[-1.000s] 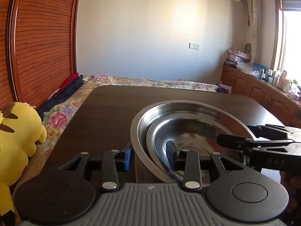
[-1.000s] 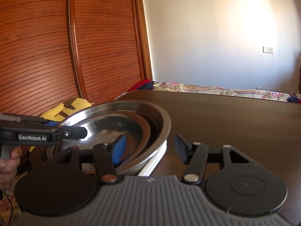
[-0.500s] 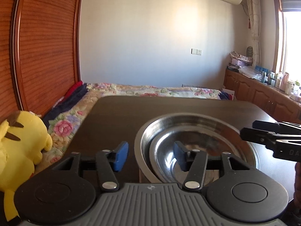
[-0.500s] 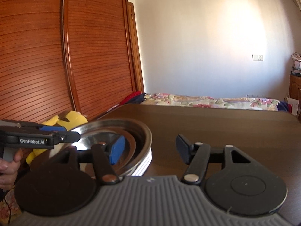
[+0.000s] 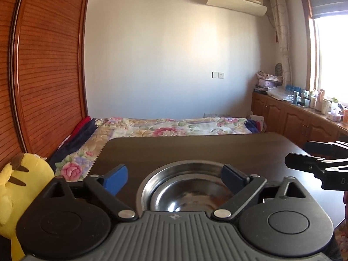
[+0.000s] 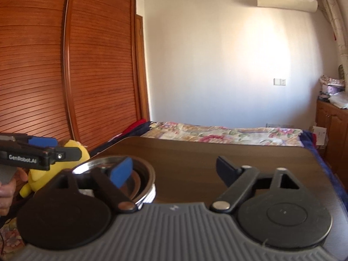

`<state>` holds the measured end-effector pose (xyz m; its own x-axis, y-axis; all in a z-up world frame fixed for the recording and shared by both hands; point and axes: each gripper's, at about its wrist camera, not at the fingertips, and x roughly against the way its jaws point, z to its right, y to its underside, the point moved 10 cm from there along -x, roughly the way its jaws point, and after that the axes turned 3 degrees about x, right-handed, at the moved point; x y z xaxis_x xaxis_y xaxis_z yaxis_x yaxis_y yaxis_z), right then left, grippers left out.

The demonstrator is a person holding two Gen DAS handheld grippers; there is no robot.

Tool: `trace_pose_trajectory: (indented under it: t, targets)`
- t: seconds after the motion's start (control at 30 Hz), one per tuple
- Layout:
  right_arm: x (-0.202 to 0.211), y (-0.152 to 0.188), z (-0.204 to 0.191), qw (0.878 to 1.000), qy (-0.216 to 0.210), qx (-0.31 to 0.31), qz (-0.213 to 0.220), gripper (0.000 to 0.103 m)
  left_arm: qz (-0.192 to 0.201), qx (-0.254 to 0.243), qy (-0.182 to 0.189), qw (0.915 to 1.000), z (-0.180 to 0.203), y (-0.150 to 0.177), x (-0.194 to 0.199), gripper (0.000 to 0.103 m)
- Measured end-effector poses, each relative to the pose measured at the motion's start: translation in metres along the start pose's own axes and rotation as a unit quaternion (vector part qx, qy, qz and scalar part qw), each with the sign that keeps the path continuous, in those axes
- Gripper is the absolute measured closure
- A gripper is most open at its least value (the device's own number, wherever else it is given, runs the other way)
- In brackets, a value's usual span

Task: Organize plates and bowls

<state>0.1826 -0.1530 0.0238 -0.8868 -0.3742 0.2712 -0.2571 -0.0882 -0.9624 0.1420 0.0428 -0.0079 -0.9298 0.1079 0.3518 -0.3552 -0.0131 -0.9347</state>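
Two shiny stainless-steel bowls [image 5: 191, 187] sat nested, the smaller inside the larger, on the dark brown wooden table [image 5: 195, 150] near its front edge. From the right wrist view something white showed under the outer rim of the stack [image 6: 139, 180], perhaps plates, though it was too hidden to be sure.

Both claws were spread wide and held nothing. The left claw [image 5: 176, 177] hung above the table with the bowls seen between its blue pads, apart from the metal. The right claw [image 6: 174, 170] hung to the right of the stack, its left blue pad [image 6: 120, 171] showing in front of the bowl's rim; whether it touched could not be told.

As a judgement, these bowls would be light, stiff and not fragile, but smooth and slippery, with thin curved walls. The best hold would be a pinch across the rim, one pad inside and one outside, pushed well down the wall so the metal could not slide out. A nested bowl might lift its partner or rattle loose, so steadying the outer rim with the other claw would help. The stack looked already gathered, so the organizing seemed near its end.

A yellow plush toy [image 5: 19, 187] lay beside the table, near a floral-covered bed [image 5: 165, 128].
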Motion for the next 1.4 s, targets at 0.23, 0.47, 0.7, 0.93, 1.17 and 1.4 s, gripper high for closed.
trace_pose_trajectory:
  t: [0.23, 0.47, 0.7, 0.93, 1.17, 1.4]
  targets:
    - [0.021, -0.02, 0.02, 0.999, 0.032, 0.002, 0.021, 0.0, 0.014, -0.008, 0.009, 0.9998, 0.02, -0.014, 0.01, 0.0]
    - [0.037, -0.03, 0.034, 0.997, 0.074, -0.002, 0.026, 0.0, 0.017, -0.024, -0.009, 0.9995, 0.037, -0.021, 0.018, 0.0]
    - [0.051, -0.033, 0.036, 0.994, 0.098, -0.009, 0.037, 0.0, 0.016, -0.023, 0.0, 0.9996, 0.051, -0.023, 0.024, 0.0]
    - [0.063, -0.035, 0.042, 0.992, 0.122, -0.01, 0.04, 0.0, 0.033, -0.032, -0.005, 0.9989, 0.063, -0.027, 0.04, 0.0]
    - [0.061, -0.025, 0.04, 0.991, 0.131, -0.008, 0.028, 0.0, 0.027, -0.034, -0.014, 0.9989, 0.061, -0.02, 0.046, 0.0]
    - [0.061, -0.009, 0.039, 0.991, 0.132, -0.014, 0.014, 0.0, 0.009, -0.033, -0.025, 0.9991, 0.054, -0.003, 0.042, 0.0]
